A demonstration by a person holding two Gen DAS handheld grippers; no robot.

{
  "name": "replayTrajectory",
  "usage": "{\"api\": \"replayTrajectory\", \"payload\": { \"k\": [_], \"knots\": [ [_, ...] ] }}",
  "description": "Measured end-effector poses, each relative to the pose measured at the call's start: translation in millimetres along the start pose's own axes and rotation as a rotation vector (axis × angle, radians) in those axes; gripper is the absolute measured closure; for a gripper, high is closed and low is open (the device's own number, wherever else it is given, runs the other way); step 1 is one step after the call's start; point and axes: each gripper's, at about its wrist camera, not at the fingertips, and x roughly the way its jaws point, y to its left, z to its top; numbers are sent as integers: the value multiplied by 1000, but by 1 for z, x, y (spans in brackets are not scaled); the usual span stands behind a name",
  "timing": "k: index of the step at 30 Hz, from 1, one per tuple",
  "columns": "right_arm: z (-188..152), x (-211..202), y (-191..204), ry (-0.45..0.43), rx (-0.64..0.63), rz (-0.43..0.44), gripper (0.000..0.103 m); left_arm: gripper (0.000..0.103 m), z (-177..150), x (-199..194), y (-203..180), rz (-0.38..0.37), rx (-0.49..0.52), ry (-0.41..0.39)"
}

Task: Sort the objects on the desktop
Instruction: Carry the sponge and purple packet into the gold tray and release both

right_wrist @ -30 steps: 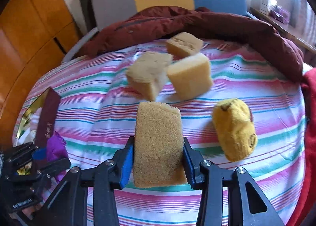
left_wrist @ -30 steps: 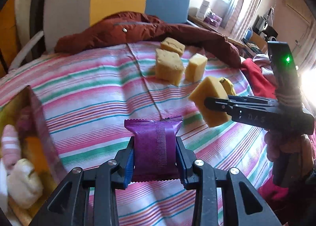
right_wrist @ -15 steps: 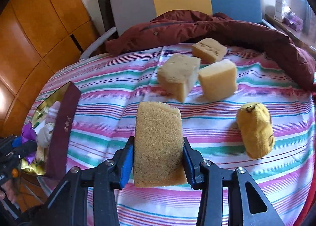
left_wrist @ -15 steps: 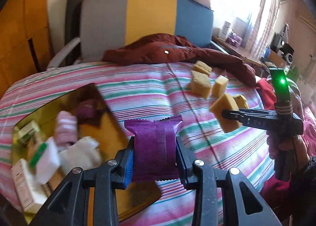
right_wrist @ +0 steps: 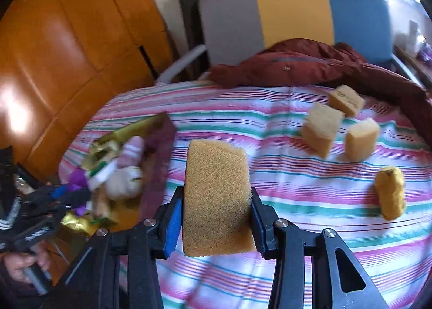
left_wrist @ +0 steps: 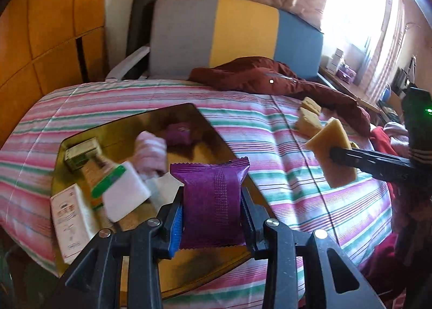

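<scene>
The left gripper (left_wrist: 212, 217) clamps a purple packet (left_wrist: 213, 201) above the gold box (left_wrist: 129, 125). The right gripper (right_wrist: 216, 217) squeezes a yellow sponge (right_wrist: 217, 195); the box's contents look blurred, perhaps socks.

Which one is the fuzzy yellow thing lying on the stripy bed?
Look at the striped bedspread below the dark red jacket. Three loose sponge blocks sit there; nearest them is one. Just below it lies the yellow sock, rounded and fuzzy, not square-cut.

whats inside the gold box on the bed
The shallow gold-lined box holds a pink striped rolled sock, a purple foil packet, a small green carton, a white-and-green block and a white leaflet. Its near corner is hidden behind the held purple snack packet.
</scene>
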Motion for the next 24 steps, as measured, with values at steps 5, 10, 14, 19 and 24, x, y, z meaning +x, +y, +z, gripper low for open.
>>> {"api": "replayTrajectory", "payload": {
  "k": [5, 10, 14, 19, 24],
  "knots": [
    [-8, 4, 39, 7, -29, 59, 58, 66, -9, -3, 20, 16, -39, 6],
    [-14, 7, 68, 19, -59, 105, 58, 66, -18, -7, 37, 27, -78, 7],
    [-18, 10, 86, 28, -78, 133, 58, 66, -22, -12, 54, 35, -115, 0],
    [-21, 17, 105, 40, -94, 161, 58, 66, -22, -17, 78, 48, -173, -14],
    [-19, 24, 116, 40, -96, 175, 58, 66, -15, -20, 86, 58, -189, -38]
  ]
}}
